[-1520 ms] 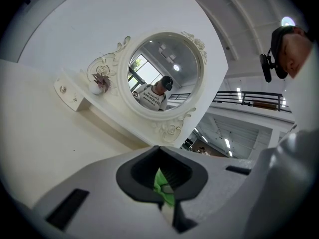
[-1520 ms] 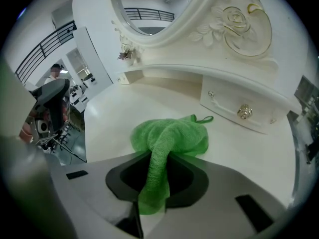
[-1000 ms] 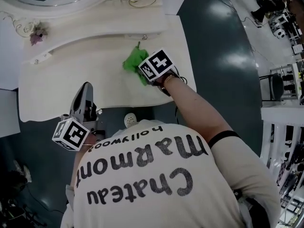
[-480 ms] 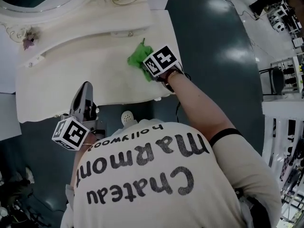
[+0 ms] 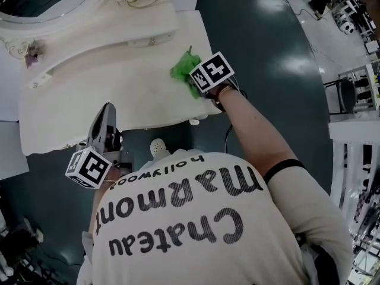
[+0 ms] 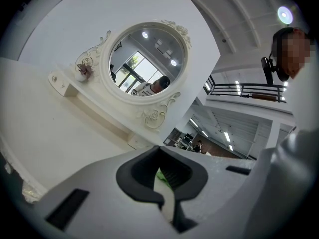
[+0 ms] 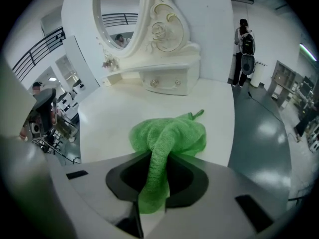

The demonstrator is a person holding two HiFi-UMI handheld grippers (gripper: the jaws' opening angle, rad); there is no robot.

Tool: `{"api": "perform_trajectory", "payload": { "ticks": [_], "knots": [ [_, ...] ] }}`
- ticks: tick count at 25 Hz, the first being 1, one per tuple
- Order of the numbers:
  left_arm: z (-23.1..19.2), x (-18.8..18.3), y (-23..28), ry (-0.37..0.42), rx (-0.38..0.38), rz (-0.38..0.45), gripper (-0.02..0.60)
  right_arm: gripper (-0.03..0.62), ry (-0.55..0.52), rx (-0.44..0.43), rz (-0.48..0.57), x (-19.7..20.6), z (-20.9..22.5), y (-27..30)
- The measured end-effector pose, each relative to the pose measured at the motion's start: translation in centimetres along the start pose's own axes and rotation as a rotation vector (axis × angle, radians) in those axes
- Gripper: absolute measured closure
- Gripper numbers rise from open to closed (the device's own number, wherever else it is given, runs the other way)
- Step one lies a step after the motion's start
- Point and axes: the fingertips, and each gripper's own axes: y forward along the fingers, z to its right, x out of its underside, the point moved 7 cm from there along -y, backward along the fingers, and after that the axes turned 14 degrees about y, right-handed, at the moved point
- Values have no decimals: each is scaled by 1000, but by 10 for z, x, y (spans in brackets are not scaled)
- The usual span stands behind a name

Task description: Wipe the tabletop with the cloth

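Note:
The green cloth (image 5: 185,71) lies bunched on the white tabletop (image 5: 101,94) near its right edge. My right gripper (image 5: 196,82) is shut on the cloth, its marker cube above it. In the right gripper view a fold of the cloth (image 7: 172,133) runs back between the jaws of the right gripper (image 7: 152,203), and the rest rests on the tabletop (image 7: 119,113). My left gripper (image 5: 108,111) hangs at the table's front edge, off to the left, shut with nothing in it. Its own view shows the left gripper (image 6: 167,205) pointing over the tabletop (image 6: 45,133).
An ornate oval mirror (image 6: 144,66) stands at the back of the table above a low drawer shelf (image 7: 162,81). A small flower ornament (image 5: 31,55) sits at the shelf's left end. Dark glossy floor (image 5: 267,52) lies right of the table. A person (image 7: 244,44) stands far back.
My right gripper has dragged the cloth across the tabletop to the right, nearer the right edge. The left gripper has stayed where it was.

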Motion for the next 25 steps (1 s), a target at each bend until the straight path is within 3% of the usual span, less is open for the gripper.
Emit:
{"api": "perform_trajectory", "payload": {
  "ticks": [14, 25],
  "knots": [
    [24, 16, -17, -18, -61, 17, 575, 499, 87, 26, 38, 17, 50, -30],
    [42, 50, -62, -45, -148, -1, 575, 499, 85, 10, 114, 24, 56, -34]
  ]
}}
